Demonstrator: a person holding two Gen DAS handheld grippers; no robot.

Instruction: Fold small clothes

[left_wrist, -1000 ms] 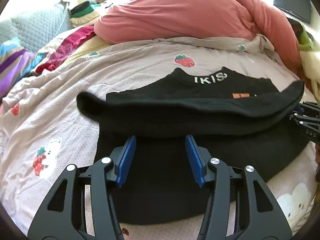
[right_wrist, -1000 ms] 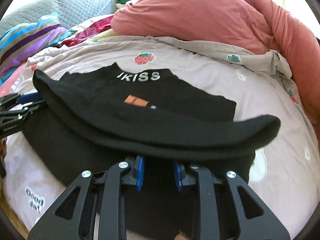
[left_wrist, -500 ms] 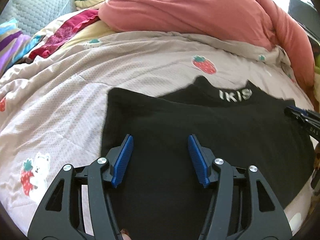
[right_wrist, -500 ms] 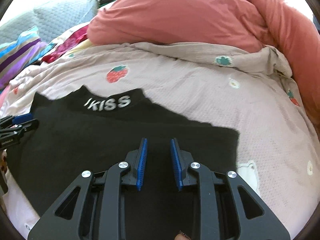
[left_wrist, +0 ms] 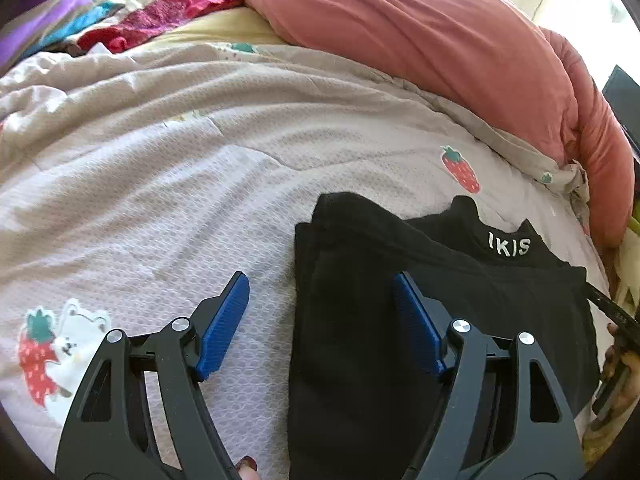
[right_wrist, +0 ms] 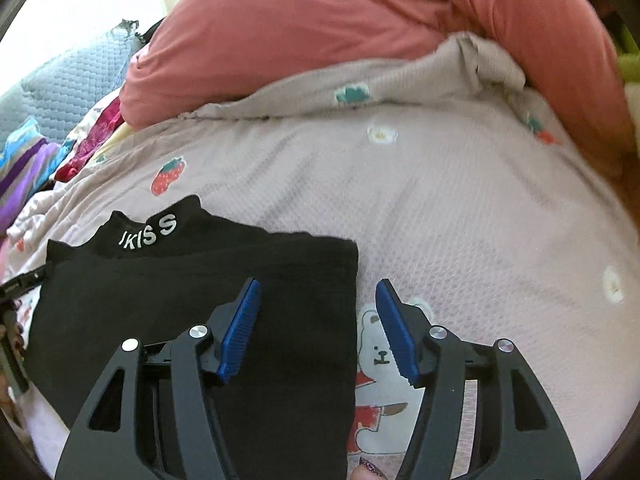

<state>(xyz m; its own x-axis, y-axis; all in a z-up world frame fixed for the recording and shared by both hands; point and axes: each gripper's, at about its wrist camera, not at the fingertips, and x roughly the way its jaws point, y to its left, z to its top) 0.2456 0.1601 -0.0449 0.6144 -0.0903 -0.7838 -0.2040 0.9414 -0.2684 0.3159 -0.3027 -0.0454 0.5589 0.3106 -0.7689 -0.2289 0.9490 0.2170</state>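
Hovering wide over the black top (left_wrist: 400,320) — left gripper (left_wrist: 320,320) spread and gripping nothing, one blue pad above the garment's left edge, the other out over the pale quilt (left_wrist: 160,200). Right gripper (right_wrist: 318,324) likewise gaping and bare, straddling the top's (right_wrist: 180,300) right edge beside a bear print (right_wrist: 380,356). Lying folded flat on the quilt (right_wrist: 480,220), collar lettering at its far end. Beyond the top — a strawberry print (left_wrist: 460,170), then the bunched pink duvet (left_wrist: 420,40).
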